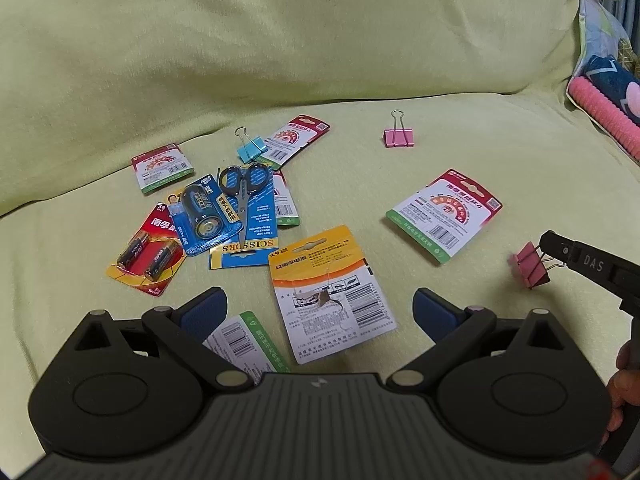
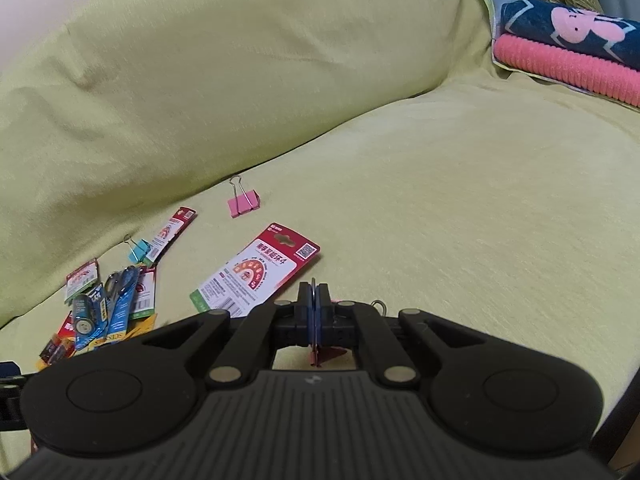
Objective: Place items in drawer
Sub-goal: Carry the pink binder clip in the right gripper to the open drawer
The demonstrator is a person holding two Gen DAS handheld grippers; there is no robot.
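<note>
Right gripper (image 2: 315, 300), fingers clamped on pink binder clip (image 1: 530, 266), is off the sofa (image 1: 440, 152); left gripper (image 1: 320, 310) fingers apart; no drawer visible.

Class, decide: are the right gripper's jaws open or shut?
Shut. The right gripper has its jaws pressed together on the wire handle of a pink binder clip.

We see a yellow-green sofa seat (image 2: 460, 200) and its back cushion (image 2: 240, 60); at its far right lies what may be folded pink-and-navy towels (image 2: 568, 52).
</note>
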